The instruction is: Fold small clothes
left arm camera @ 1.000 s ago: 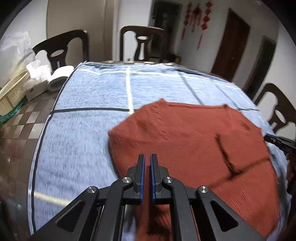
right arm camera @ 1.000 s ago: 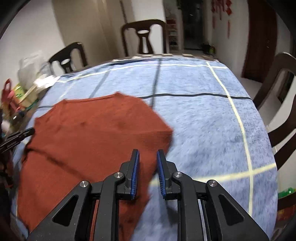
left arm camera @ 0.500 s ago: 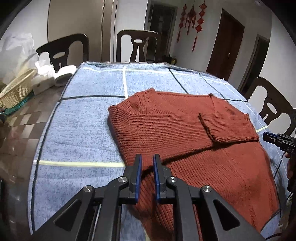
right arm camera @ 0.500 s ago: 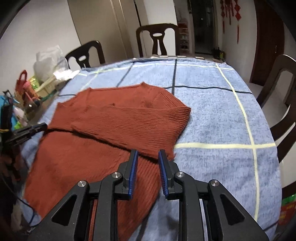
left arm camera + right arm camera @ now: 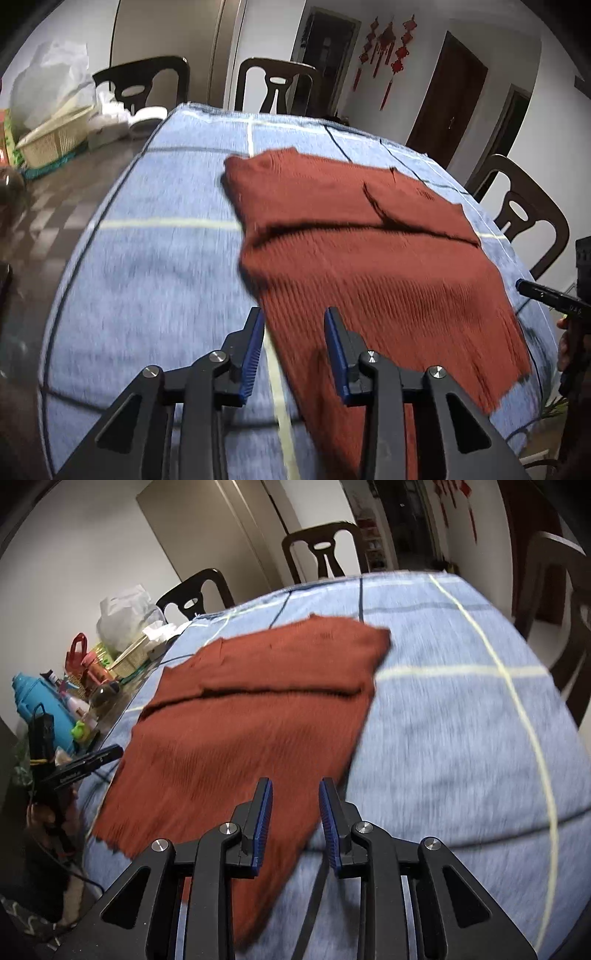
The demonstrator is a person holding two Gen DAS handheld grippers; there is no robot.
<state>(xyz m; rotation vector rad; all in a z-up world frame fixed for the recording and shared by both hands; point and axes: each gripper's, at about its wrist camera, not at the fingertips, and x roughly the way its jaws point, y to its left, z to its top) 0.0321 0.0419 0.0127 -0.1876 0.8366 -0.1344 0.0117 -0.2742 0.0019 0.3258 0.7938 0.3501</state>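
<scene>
Rust-red knit sweater [image 5: 369,258] lies flat on blue cloth, sleeves folded across

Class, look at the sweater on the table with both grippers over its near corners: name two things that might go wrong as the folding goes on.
1. Both the left gripper and right gripper are opening with nothing gripped; a pinch may catch the blue cloth along with the sweater.
2. The sleeves folded across the chest lie loose, so lifting the hem may slide them out.
</scene>
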